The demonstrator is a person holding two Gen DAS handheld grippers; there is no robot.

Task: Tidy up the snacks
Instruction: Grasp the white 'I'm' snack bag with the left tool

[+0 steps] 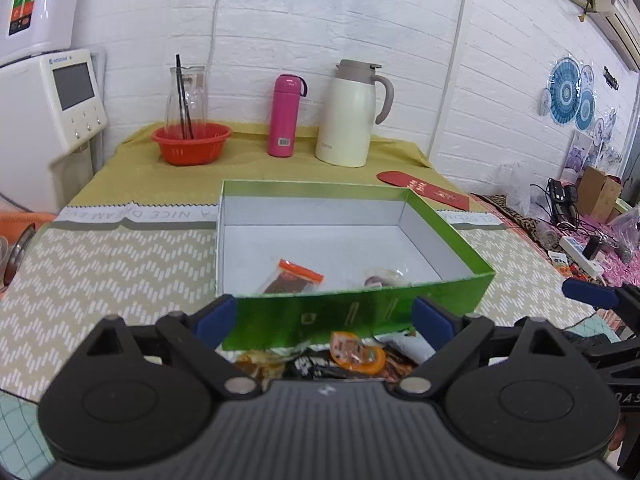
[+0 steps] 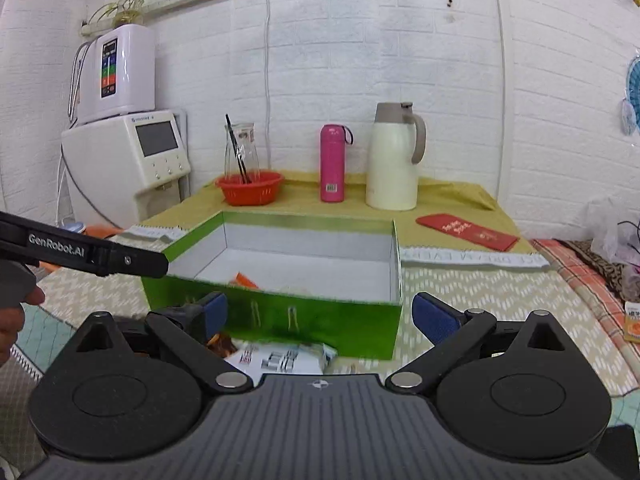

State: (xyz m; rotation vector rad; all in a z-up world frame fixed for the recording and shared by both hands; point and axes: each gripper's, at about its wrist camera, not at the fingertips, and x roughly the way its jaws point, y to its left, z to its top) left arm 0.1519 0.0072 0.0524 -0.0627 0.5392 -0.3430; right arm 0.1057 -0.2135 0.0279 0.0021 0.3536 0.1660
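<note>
Loose snack packets (image 1: pixel 352 354) are seen just below the left gripper (image 1: pixel 325 316), jaws spread wide, nothing held. Right gripper (image 2: pixel 320 316) likewise wide, empty. Green cardboard box w/ white inside (image 1: pixel 448 224) sits just ahead, near wall close; two packets inside.

Cloth-covered table (image 1: pixel 100 272) with green box (image 1: pixel 360 312), snack packets (image 1: pixel 356 354), red envelope (image 1: pixel 424 189), pink flask (image 1: pixel 285 116).
</note>
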